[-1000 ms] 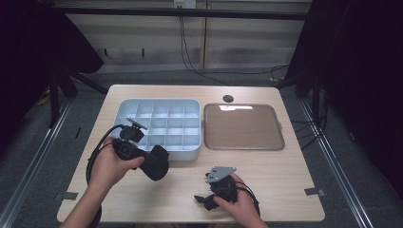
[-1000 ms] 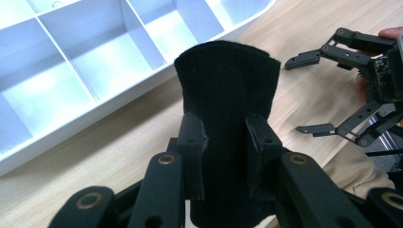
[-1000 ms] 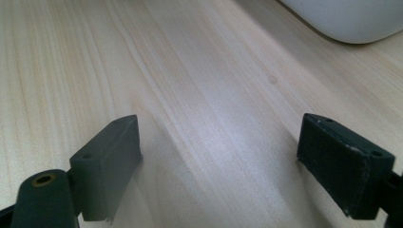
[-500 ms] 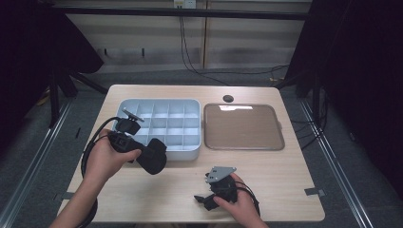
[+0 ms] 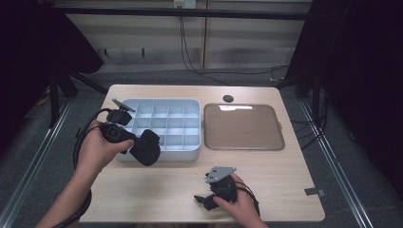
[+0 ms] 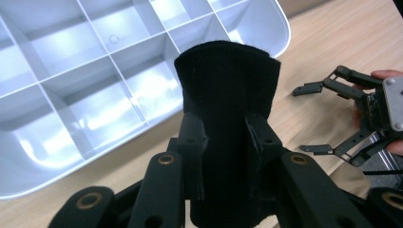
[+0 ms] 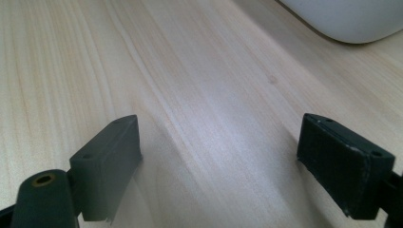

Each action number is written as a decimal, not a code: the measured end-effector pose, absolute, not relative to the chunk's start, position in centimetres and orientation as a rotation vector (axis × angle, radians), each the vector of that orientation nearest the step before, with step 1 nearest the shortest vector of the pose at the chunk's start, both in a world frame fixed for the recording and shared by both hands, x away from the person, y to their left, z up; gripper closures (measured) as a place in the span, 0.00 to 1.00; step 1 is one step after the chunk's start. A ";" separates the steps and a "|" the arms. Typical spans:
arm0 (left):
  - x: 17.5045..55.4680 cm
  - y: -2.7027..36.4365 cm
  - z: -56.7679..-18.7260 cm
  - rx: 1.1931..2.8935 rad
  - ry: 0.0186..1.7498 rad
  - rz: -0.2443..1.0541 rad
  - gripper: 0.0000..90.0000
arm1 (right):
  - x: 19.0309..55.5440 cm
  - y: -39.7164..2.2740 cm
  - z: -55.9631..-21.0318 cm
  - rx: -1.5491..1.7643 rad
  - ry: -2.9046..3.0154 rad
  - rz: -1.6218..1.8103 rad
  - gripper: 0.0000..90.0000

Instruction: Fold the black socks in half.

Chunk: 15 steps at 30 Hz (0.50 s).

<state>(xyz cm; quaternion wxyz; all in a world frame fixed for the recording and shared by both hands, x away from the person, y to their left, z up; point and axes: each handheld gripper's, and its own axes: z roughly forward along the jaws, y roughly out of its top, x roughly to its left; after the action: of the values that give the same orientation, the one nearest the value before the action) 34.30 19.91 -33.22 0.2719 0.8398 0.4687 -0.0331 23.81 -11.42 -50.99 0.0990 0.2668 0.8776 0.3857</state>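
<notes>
Partly hidden by a clamped black fabric roll (image 6: 227, 99), the left gripper (image 6: 223, 142) is seen; the right gripper (image 7: 218, 161) is held wide open, empty.

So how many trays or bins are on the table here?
2. A light blue compartment tray sits left of centre, and a flat brown tray lies just to its right. A black cloth roll in the left hand-held gripper overlaps the blue tray's near-left corner.

A light wooden desk (image 5: 266, 166) sits in the middle of the frame. On its right half lies a flat brown tray (image 5: 243, 127). A small dark round spot (image 5: 228, 99) sits just above the tray, near the desk's far edge.
</notes>
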 end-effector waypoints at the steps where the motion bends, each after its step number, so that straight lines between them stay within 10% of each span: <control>1: 34.4 20.0 -33.1 2.255 1.265 -0.083 0.79 | 23.8 -11.4 -51.0 0.789 2.596 1.141 0.15; 15: 36.5 22.4 -32.9 2.206 1.352 -0.013 0.79 | 23.8 -11.4 -51.0 0.790 2.595 1.141 0.15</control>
<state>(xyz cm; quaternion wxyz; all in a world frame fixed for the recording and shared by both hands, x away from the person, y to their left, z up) 36.53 22.44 -32.92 0.2735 0.8201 0.5027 -0.0048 23.81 -11.42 -50.99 0.0993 0.2671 0.8775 0.3857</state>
